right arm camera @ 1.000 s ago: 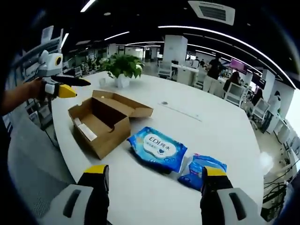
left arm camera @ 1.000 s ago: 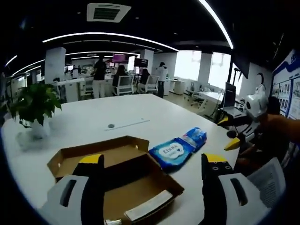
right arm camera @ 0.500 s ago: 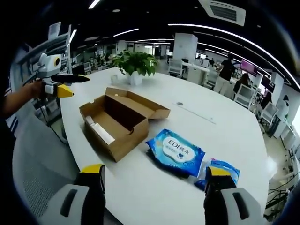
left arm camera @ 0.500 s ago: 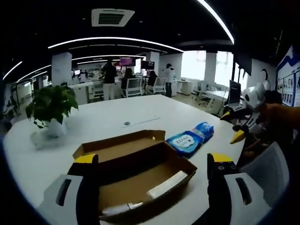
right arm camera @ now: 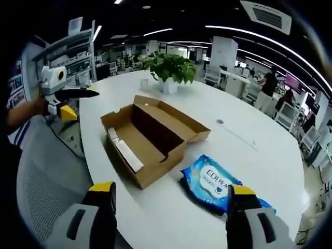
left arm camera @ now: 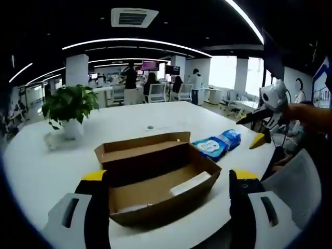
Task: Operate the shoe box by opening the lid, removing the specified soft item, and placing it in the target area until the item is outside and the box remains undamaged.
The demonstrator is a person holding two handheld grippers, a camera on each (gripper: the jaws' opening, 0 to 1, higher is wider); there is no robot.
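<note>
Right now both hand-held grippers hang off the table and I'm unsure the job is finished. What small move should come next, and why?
Probably none beyond holding both back. The shoe box lies open and looks undamaged, and the two blue wipe packs lie on the white table outside it. The left hand-held gripper and right hand-held gripper are open. A pale strip stays inside; what it is I cannot tell.

On the table [right arm camera: 270, 150] the open box [right arm camera: 148, 145], lid folded back, holds a flat slip [right arm camera: 127, 153] on its floor, with two wipe packs [left arm camera: 218, 145] just beside it and a potted plant [left arm camera: 70, 111] well behind, near the far edge.
</note>
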